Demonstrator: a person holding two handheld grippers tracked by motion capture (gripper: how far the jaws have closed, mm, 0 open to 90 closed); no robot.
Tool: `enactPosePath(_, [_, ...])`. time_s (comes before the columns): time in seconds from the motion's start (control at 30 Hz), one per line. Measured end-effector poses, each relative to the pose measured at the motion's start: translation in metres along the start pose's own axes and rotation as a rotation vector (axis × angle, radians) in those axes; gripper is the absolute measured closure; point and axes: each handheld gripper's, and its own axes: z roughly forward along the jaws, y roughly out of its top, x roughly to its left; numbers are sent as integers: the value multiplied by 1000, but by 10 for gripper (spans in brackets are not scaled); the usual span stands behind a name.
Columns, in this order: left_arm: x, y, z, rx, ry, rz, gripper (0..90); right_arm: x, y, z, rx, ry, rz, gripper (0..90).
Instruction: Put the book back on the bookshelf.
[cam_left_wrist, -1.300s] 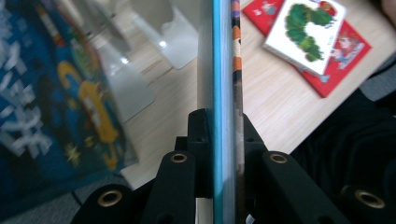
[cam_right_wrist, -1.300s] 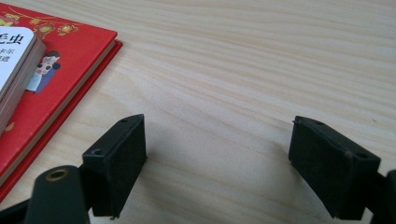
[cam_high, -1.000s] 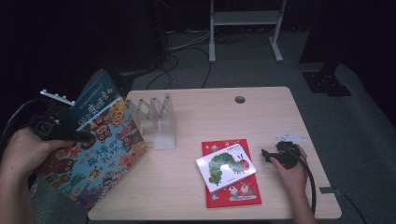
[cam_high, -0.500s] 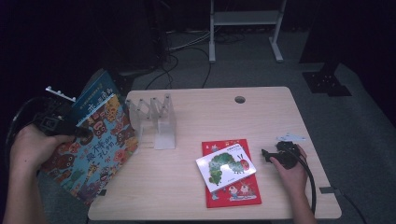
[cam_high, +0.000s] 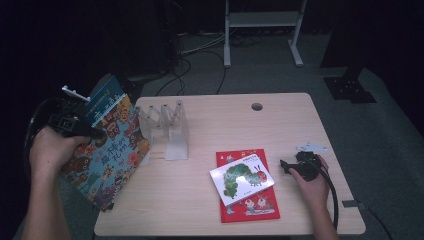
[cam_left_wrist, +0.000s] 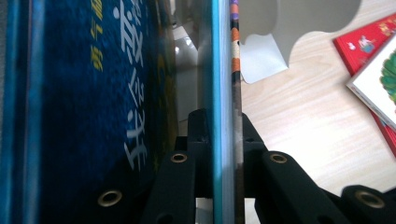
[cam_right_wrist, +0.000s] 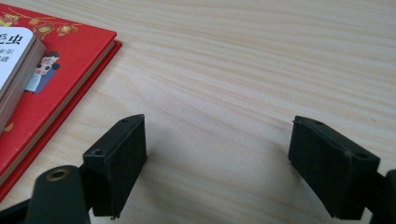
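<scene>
My left gripper (cam_high: 92, 134) hangs past the table's left edge, shut on the edge of a large colourful picture book (cam_high: 112, 157) that it holds tilted in the air. In the left gripper view the jaws (cam_left_wrist: 225, 126) pinch that book's thin teal and patterned edge (cam_left_wrist: 223, 70). A blue book (cam_left_wrist: 93, 93) stands against it, outside one jaw; it also peeks out behind the picture book (cam_high: 106, 96). My right gripper (cam_high: 285, 165) rests on the table at the right, open, with bare wood between its jaws (cam_right_wrist: 217, 140).
A clear acrylic book rack (cam_high: 169, 131) stands on the wooden table (cam_high: 225, 120) just right of the held books. A red book (cam_high: 252, 207) lies at the front centre with a white caterpillar book (cam_high: 241, 180) on top, left of my right gripper.
My left gripper has risen a little and shifted right toward the rack, with the books turning more upright. The right gripper has stayed still.
</scene>
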Motion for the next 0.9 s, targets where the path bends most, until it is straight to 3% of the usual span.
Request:
enactPosePath(0.4, [-6,15,14,-11,48,-24,803,0,0,0,0,0,0,181])
enactPosePath(0.7, [-4,14,21,-48,67,-54,803,0,0,0,0,0,0,181])
enactPosePath(0.9, [-4,14,23,-63,76,-53,802,0,0,0,0,0,1,181])
